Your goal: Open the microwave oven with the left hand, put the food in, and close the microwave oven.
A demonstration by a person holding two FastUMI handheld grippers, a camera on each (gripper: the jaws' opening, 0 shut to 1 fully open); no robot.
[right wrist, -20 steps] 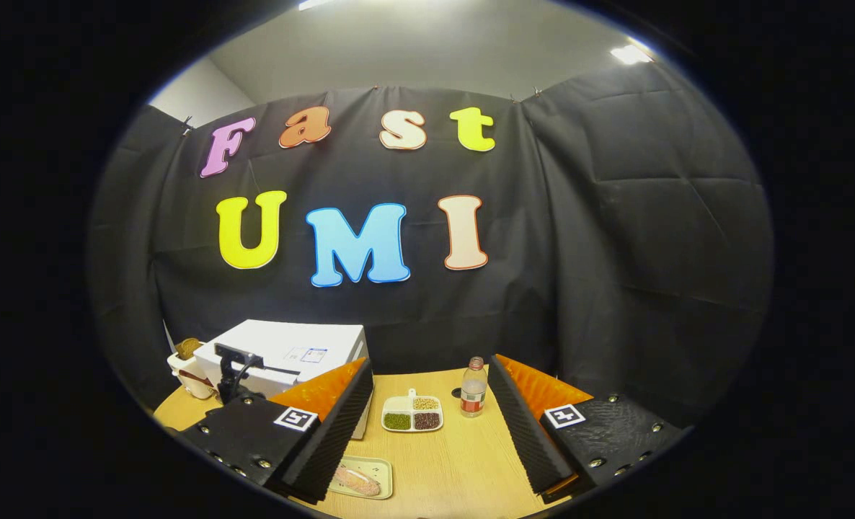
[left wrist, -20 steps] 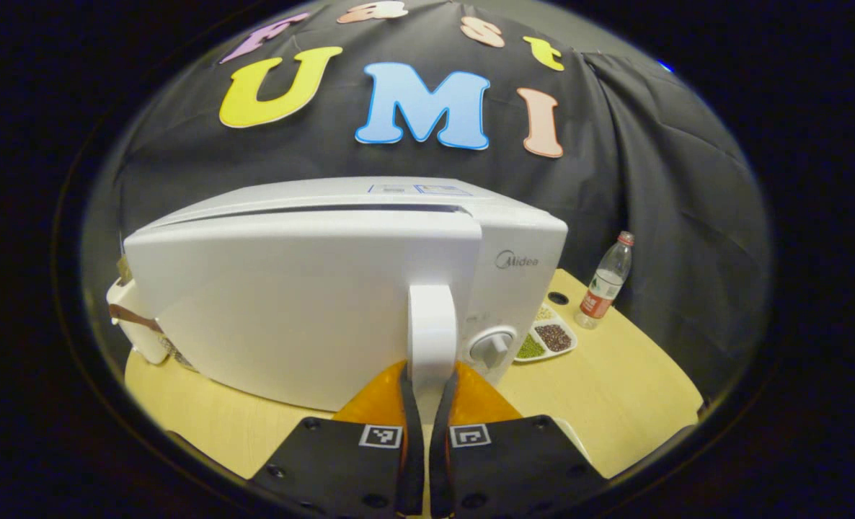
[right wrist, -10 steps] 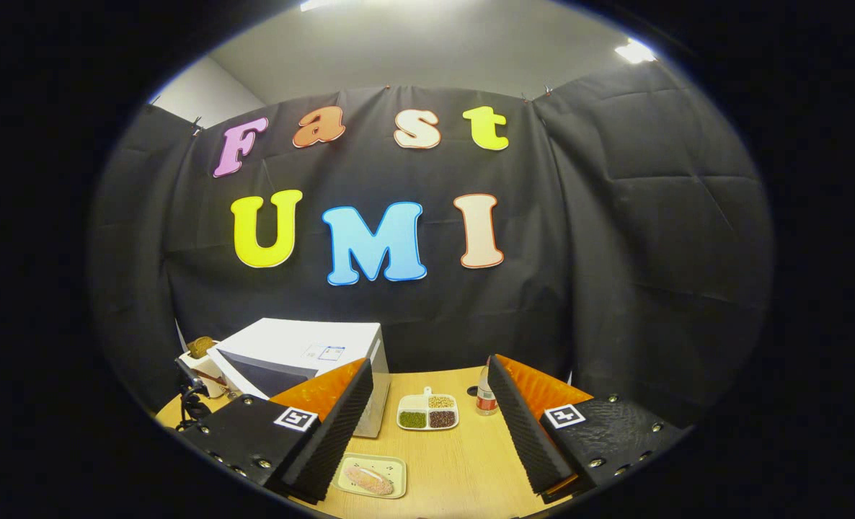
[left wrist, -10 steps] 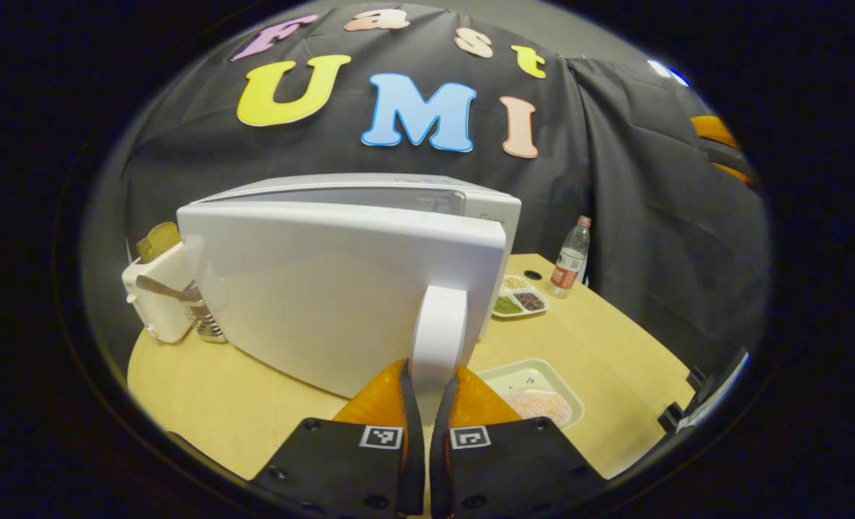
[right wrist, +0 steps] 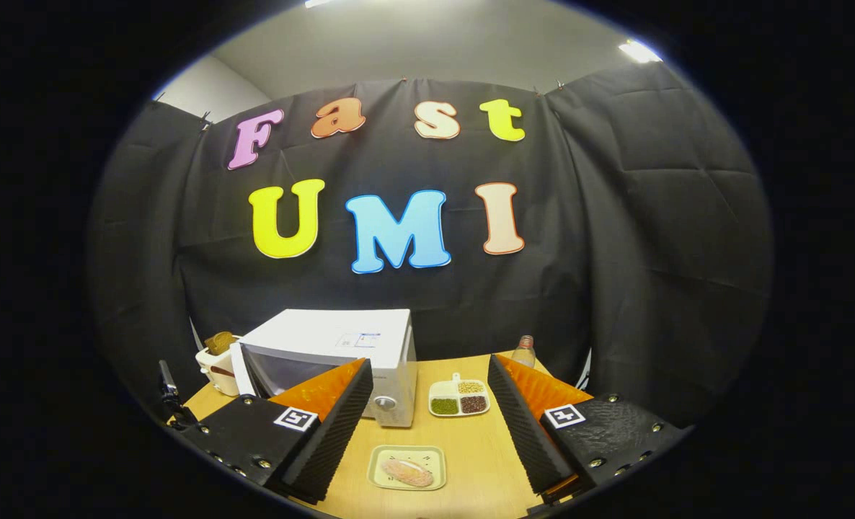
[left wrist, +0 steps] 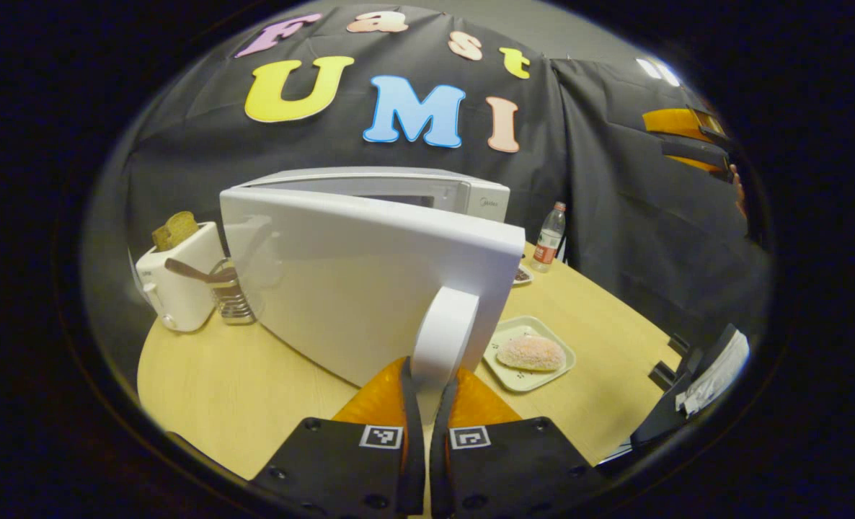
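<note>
Left gripper view: the left gripper (left wrist: 427,389) has its two fingers closed on the white handle (left wrist: 443,333) of the microwave door (left wrist: 355,281), one finger on each side of the handle's lower end. The door stands swung out from the microwave (left wrist: 413,189), whose body sits behind it at the back of the wooden table (left wrist: 211,382). To the right of the door, on the table, a pale tray (left wrist: 530,353) carries the food (left wrist: 530,352), a pinkish oval piece lying flat. Behind it a bottle (left wrist: 548,238) stands upright near the black wall. To the left of the door are a white toaster (left wrist: 179,281) with a slice of bread (left wrist: 175,229) sticking out of it, and just beside it a glass (left wrist: 231,295). The other gripper shows far off at the upper right edge. In the right gripper view, the right gripper (right wrist: 427,425) hangs above the table with its fingers spread wide apart and nothing between them. Below and between them lies the tray (right wrist: 407,467) with the food (right wrist: 407,472). Farther back sit a divided dish (right wrist: 458,398) of beans and the microwave (right wrist: 341,353) with its door (right wrist: 244,371) open to the left.
</note>
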